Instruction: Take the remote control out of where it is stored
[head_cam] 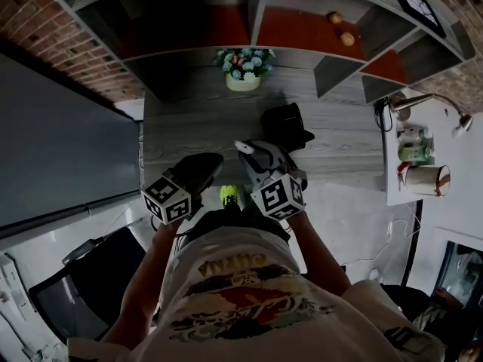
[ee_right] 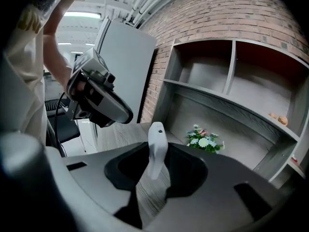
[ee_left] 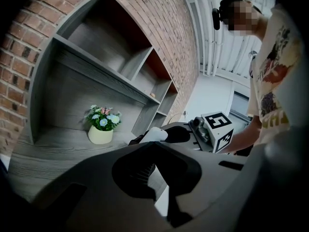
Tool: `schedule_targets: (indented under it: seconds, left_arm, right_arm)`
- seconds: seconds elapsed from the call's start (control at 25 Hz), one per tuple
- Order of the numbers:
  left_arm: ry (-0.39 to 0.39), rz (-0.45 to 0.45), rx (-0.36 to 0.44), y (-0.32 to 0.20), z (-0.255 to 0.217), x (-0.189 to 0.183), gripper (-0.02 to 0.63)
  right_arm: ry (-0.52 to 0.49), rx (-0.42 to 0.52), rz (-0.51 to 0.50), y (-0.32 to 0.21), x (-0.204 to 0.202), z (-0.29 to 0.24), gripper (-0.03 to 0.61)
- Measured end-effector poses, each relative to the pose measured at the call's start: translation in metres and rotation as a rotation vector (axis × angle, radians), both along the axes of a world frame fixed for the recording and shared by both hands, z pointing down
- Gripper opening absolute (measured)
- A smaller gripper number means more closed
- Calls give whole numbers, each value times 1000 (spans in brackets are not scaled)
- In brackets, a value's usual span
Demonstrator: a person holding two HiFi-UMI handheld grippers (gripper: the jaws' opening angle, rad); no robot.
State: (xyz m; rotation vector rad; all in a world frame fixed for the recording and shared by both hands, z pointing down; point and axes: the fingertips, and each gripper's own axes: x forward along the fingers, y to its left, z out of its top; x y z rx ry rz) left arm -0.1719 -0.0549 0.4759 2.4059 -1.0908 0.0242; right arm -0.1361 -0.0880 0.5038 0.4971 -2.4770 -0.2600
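The white remote control is clamped in my right gripper, lifted over the front of the grey wooden desk. In the right gripper view the remote stands up between the jaws, which are shut on its lower part. A black holder stands on the desk just behind the right gripper, apart from the remote. My left gripper hovers at the desk's front edge, left of the right one; its jaws look shut with nothing in them. The left gripper view shows the remote's white tip.
A pot of flowers stands at the back of the desk under the grey shelf unit. A large dark panel fills the left. A white side table on the right carries a lamp and a mug.
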Motion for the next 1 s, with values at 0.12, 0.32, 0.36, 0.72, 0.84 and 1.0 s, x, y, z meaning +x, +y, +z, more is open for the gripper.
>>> schedule_targets:
  seconds: [0.12,0.32,0.36,0.72,0.84,1.0]
  left_arm:
    - [-4,-16,-8,1,5,-4,0]
    - [-6,-48,-23,1,12,-12,0]
    - [-6,-53,-30,3,16,-14,0]
    - [-12,-97,-84,20,36,-24,0]
    - [-13,-104,-100,22,43,-26,0]
    - [-10,-104,-110,19,50,-26,0]
  right_arm:
    - [3,-4,-3,-2,-7,11,107]
    - [27,-19,3,-8,-14,40,107]
    - [34,-21,6,-9,-15,46,107]
    - [75,-12,19,-20,-23,88,107]
    - [74,-5,27,-23,-21,98,107]
    - [72,10,38,-25,-19,109,107]
